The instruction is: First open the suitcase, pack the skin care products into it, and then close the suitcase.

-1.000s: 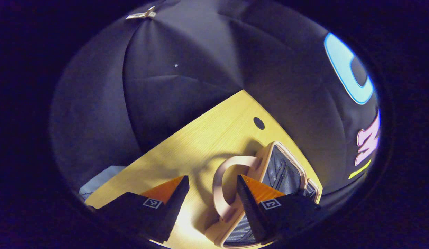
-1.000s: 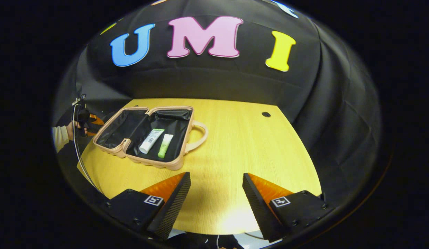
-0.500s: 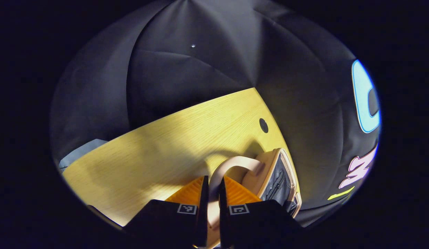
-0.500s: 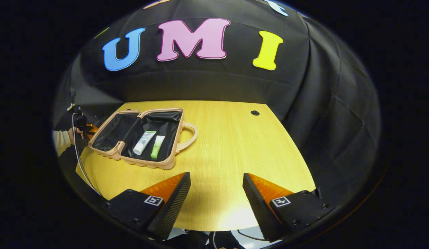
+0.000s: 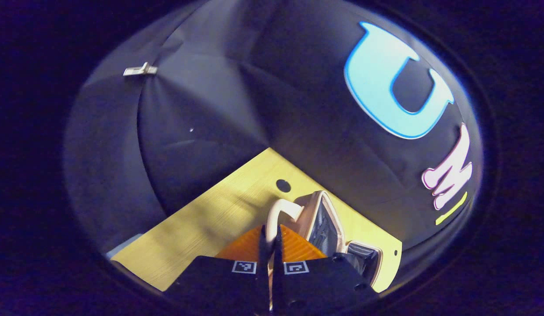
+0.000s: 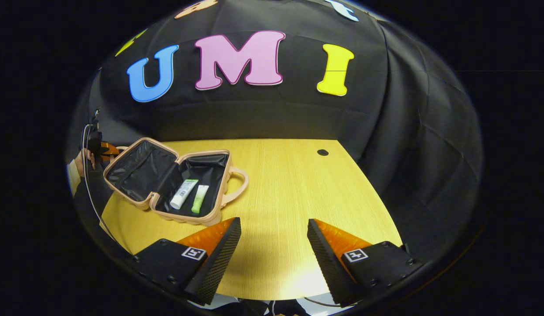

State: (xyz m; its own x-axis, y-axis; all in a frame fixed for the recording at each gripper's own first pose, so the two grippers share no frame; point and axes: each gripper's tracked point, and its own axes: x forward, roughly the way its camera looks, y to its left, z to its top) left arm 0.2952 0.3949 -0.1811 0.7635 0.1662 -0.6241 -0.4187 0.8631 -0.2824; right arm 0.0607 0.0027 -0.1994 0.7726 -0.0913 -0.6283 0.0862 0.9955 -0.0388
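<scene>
The pink suitcase (image 6: 189, 216) lies open on the left of the wooden table (image 6: 298, 188), its black-lined lid (image 6: 138, 169) tilted up off the table. A white tube (image 6: 180, 194) and a green tube (image 6: 199, 198) lie side by side in the flat half. In the left gripper view my left gripper (image 5: 269, 231) is shut on the lid's pink handle (image 5: 277, 210), with the lid (image 5: 319, 219) just to the right. That gripper and a hand (image 6: 81, 158) show at the lid's far left edge. My right gripper (image 6: 272, 243) hangs open over the table's front, holding nothing.
A second pink handle (image 6: 239, 184) sticks out from the flat half toward the table's middle. A round cable hole (image 6: 323, 152) sits near the far right corner. Black cloth walls close in the back and sides. A cable (image 6: 90, 193) hangs down at the left edge.
My left gripper closed on the lid's handle and then raised it, so the lid has tilted up from flat. The right gripper stayed open and hardly moved.
</scene>
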